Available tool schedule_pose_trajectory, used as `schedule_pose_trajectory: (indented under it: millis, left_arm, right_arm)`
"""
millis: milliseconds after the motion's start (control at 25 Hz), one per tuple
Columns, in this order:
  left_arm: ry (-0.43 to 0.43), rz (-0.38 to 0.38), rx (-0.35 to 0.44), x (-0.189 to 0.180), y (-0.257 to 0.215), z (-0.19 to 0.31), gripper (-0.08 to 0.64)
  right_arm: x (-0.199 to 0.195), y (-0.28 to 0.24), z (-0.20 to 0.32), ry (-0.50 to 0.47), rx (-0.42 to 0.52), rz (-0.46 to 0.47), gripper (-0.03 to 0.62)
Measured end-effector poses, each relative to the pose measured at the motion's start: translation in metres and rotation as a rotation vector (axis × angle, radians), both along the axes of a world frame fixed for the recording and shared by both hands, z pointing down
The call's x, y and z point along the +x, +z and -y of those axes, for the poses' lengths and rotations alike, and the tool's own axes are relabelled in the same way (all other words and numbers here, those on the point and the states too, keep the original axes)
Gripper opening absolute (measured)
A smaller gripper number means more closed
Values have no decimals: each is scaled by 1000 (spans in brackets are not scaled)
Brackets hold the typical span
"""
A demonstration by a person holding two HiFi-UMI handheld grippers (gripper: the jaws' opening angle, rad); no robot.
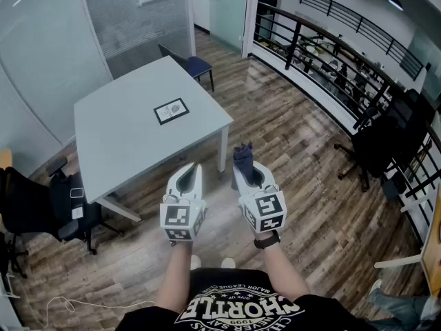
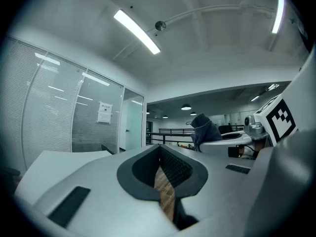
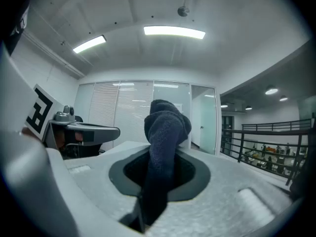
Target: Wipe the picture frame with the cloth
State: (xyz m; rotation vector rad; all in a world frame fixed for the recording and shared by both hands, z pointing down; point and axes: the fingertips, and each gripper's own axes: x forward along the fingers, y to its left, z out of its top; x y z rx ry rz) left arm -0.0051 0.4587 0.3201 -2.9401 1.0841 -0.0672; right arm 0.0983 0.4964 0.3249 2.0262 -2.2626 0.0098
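Observation:
A small black picture frame (image 1: 171,110) lies flat near the middle of a light grey table (image 1: 124,143), well ahead of both grippers. My right gripper (image 1: 242,164) is shut on a dark blue cloth (image 3: 163,157) that sticks up from its jaws (image 1: 242,154). My left gripper (image 1: 193,172) is held beside it with the jaws closed together and nothing between them. In the left gripper view the cloth (image 2: 205,130) shows off to the right. Both grippers hang over the wooden floor, short of the table's near corner.
A blue chair (image 1: 194,65) stands at the table's far corner. A black office chair (image 1: 41,205) sits at the near left, another (image 1: 375,147) at the right by a black railing (image 1: 324,54). Glass walls (image 1: 55,40) close the left and back.

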Motion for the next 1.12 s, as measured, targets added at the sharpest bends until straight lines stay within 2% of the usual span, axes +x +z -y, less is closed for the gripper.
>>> schedule_pose_trajectory:
  millis: [320,640,840,1120]
  left_arm:
    - [-21,8,-23,16,13,-12,8]
    - [-49,-3,-49,23,24,20,8]
    - [-54,-16,-63,28,37,73,8]
    - [-54,-40,-48,46,23,185,8]
  right_arm:
    - [16,14,-7,-26,-42,71,71]
    - [14,24,28,-69,-54,83,71]
    - [17,36,79,-86,-72,82,71]
    - [29,29,189,-104,-67,60,71]
